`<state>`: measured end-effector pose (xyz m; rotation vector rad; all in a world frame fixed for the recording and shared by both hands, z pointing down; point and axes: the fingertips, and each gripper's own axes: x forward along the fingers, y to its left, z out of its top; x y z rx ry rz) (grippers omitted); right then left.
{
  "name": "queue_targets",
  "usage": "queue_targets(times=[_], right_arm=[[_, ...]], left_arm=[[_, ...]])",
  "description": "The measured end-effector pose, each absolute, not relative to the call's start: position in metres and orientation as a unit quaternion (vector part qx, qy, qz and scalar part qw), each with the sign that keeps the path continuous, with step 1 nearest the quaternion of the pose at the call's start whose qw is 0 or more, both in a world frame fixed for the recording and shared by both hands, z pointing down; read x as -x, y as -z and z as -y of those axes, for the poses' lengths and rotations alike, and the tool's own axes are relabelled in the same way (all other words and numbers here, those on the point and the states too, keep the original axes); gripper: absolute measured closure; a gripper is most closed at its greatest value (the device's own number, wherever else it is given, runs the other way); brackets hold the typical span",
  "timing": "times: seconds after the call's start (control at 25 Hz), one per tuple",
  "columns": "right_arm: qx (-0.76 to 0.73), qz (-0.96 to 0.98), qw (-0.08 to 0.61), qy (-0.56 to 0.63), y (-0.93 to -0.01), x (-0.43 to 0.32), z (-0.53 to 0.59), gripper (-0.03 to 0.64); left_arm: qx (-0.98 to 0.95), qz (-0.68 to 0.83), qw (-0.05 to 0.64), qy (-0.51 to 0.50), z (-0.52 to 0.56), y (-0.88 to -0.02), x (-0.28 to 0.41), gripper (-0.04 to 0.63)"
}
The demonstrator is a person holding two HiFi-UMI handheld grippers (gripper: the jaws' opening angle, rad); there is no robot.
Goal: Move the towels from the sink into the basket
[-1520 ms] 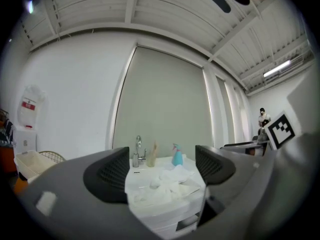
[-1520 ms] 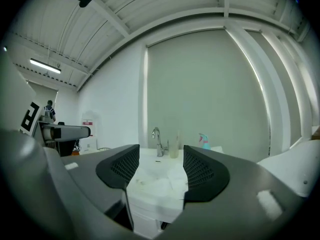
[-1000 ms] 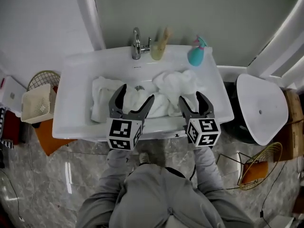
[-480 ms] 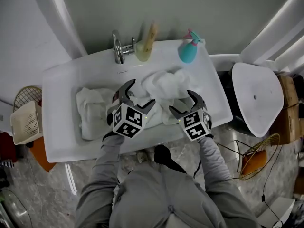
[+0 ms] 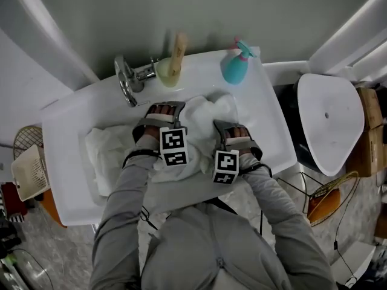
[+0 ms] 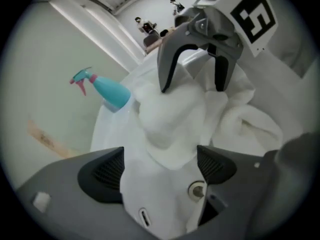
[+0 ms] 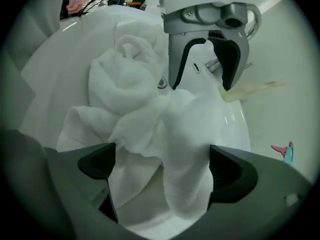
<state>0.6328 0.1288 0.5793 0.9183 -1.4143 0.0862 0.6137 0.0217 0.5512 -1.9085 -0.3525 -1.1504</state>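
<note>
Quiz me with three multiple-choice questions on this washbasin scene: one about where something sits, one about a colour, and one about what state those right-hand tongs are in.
1. Where does the teal spray bottle stand?
A) on the floor
B) on the back rim of the sink
C) on a shelf above

2. What colour are the towels in the sink?
A) red
B) black
C) white

3. How do the right tongs stand?
A) open, with towel between the jaws
B) shut on the bottle
C) shut and empty

Answers:
1 B: in the head view it stands on the rim, to the right of the tap.
2 C: the cloth in the bowl is white all over.
3 A: the jaws have just been opening and stand wide apart around a fold of towel, with the pads not pressing it.
</note>
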Motion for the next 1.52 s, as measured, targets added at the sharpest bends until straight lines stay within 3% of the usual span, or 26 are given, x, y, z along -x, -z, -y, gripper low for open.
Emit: queue_targets(times=[0.52, 0.84, 1.0, 1.04, 1.08, 1.12, 1.32, 1.52], right_arm=[[-0.343, 0.576, 0.739, -0.067, -0.642, -0.651, -0.114, 0.055], [-0.294, 0.574, 0.757, -0.107, -0.654, -0.649, -0.115, 0.068], [-0.291, 0.566, 0.765, -0.101, -0.654, -0.651, -0.114, 0.166], [-0.299, 0.560, 0.768, -0.083, -0.652, -0.653, -0.110, 0.239], [-0.306, 0.556, 0.770, -0.066, -0.650, -0.656, -0.106, 0.365], [-0.309, 0.553, 0.772, -0.056, -0.649, -0.658, -0.103, 0.390], [-0.322, 0.553, 0.767, -0.038, -0.645, -0.659, -0.099, 0.425], [-0.351, 0.555, 0.754, -0.020, -0.632, -0.660, -0.093, 0.451]], left_arm=[[0.687, 0.283, 0.403, 0.534, -0.037, -0.644, -0.636, 0.069], [0.674, 0.338, 0.382, 0.535, -0.048, -0.663, -0.634, 0.082], [0.674, 0.348, 0.374, 0.534, -0.052, -0.664, -0.629, 0.150], [0.672, 0.349, 0.375, 0.534, -0.053, -0.664, -0.628, 0.171], [0.671, 0.350, 0.377, 0.534, -0.053, -0.664, -0.626, 0.189], [0.670, 0.350, 0.378, 0.534, -0.054, -0.664, -0.625, 0.207], [0.684, 0.333, 0.376, 0.530, -0.052, -0.659, -0.623, 0.335], [0.707, 0.300, 0.370, 0.522, -0.049, -0.647, -0.620, 0.410]])
